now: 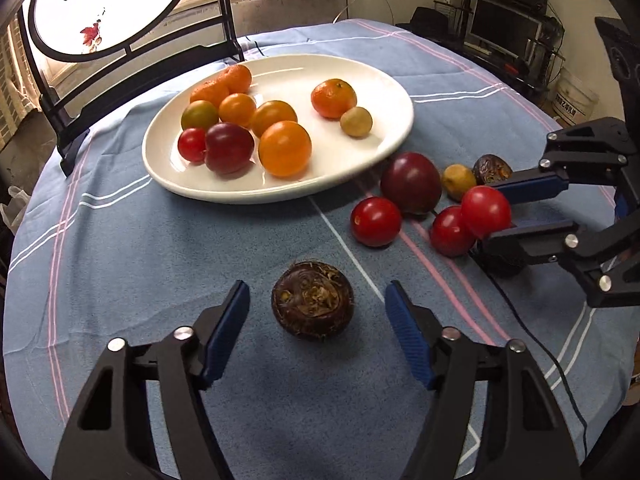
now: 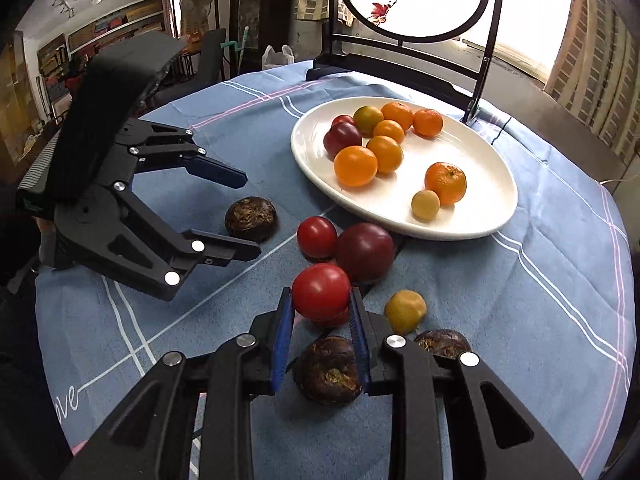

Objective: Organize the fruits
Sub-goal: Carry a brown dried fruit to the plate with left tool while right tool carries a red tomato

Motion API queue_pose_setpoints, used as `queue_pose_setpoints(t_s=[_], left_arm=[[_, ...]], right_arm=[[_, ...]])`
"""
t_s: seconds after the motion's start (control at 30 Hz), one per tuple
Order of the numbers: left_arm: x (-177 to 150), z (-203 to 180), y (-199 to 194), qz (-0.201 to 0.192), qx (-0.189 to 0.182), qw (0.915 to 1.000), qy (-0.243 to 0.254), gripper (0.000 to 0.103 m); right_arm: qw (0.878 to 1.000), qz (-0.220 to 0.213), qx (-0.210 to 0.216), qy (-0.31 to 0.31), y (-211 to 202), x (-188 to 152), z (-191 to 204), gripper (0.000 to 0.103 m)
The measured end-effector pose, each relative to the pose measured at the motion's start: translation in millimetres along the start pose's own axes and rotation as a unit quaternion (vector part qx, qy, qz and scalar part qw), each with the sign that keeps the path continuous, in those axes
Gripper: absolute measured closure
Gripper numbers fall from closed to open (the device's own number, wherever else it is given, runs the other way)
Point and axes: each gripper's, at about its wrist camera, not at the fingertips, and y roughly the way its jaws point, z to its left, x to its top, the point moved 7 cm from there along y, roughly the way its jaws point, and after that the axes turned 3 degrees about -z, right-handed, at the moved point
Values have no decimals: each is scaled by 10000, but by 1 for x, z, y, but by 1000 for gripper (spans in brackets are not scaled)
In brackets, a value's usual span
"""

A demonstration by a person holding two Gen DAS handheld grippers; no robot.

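The white oval plate (image 1: 276, 194) holds mandarins, orange cherry tomatoes, a plum, one red cherry tomato and a small yellowish fruit. Beside it on the blue cloth (image 1: 160, 264) lie more fruits. The right gripper (image 2: 321, 300) is clamped on a glossy red tomato (image 2: 320, 290). The left gripper (image 1: 316, 312) stands spread around a brown, rough water chestnut (image 1: 312, 300), pads clear of it.

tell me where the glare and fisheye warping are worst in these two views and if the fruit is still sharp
Left wrist view: the round backlit screen is blown out white, the table edge bows, and the white plate carries small glints; the fruit stays sharp. Right wrist view: the window and screen are overexposed, corners go dark, yet the red tomato between the right gripper pads is crisp.
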Motion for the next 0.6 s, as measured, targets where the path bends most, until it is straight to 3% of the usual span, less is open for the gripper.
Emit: queue_pose_setpoints(t_s=[0.03, 0.2, 0.4, 0.6], left_arm=[[0, 1, 4, 74, 36, 10000, -39, 60], [4, 2, -10, -137, 126, 9998, -52, 61], [29, 7, -45, -658, 392, 9970, -78, 61], [52, 17, -63, -908, 571, 9939, -265, 61]], right_arm=[[10000, -27, -2, 32, -1, -1, -1, 76], [9998, -173, -66, 54, -7, 3, -1, 76], [9981, -346, -502, -14, -11, 19, -4, 76], [9933, -570, -972, -255, -21, 37, -5, 76]])
